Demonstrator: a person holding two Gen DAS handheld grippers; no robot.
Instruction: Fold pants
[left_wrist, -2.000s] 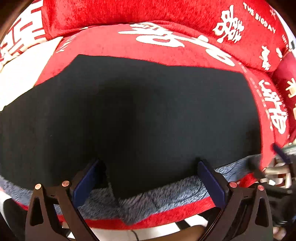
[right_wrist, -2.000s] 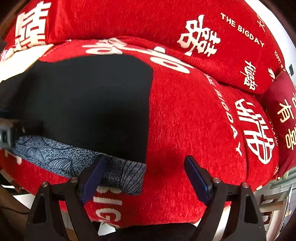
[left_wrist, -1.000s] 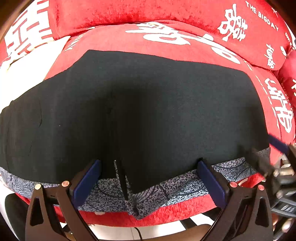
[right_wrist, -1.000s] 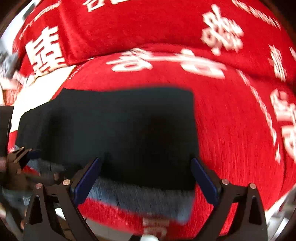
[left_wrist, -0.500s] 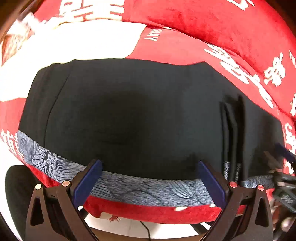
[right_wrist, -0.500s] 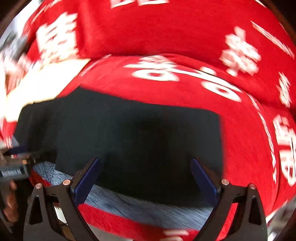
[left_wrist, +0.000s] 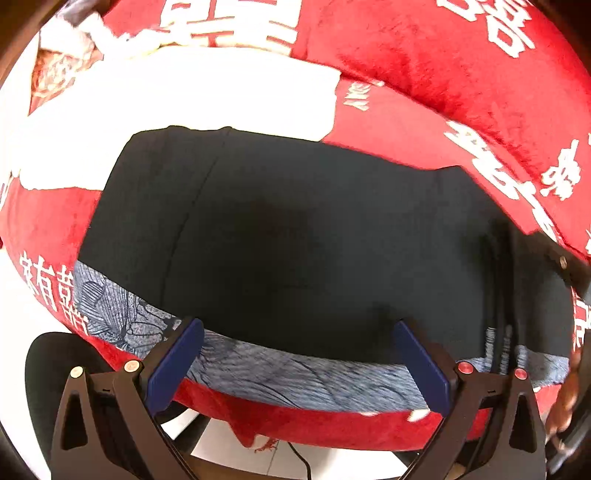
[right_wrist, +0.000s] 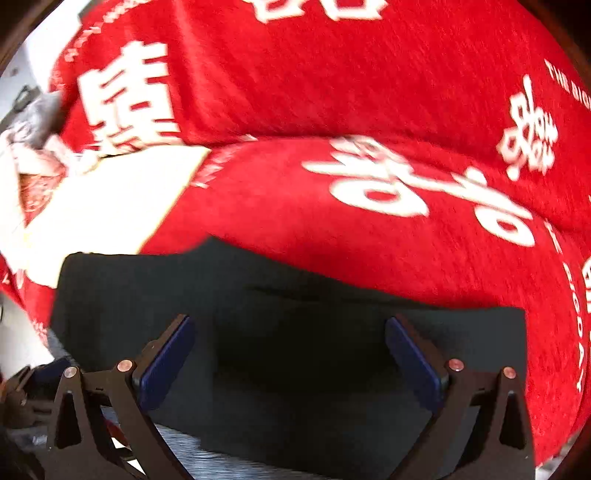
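Black pants (left_wrist: 295, 240) lie flat across a red sofa seat (left_wrist: 406, 122), with a grey patterned inner band (left_wrist: 280, 369) showing along the near edge. My left gripper (left_wrist: 295, 350) is open and empty, fingers hovering over the near edge of the pants. The pants also fill the lower part of the right wrist view (right_wrist: 295, 332). My right gripper (right_wrist: 288, 354) is open and empty, just above the black cloth. A few vertical creases (left_wrist: 502, 295) run through the pants at the right.
The red sofa backrest (right_wrist: 332, 74) with white characters rises behind the seat. A white cloth (left_wrist: 184, 96) lies on the seat behind and left of the pants. The seat's front edge (left_wrist: 314, 421) drops to a light floor (left_wrist: 240, 461).
Both grippers have swung left along the pants. The left view now shows the pants' left end and the white cloth. The right gripper has moved from beside the pants to over them.
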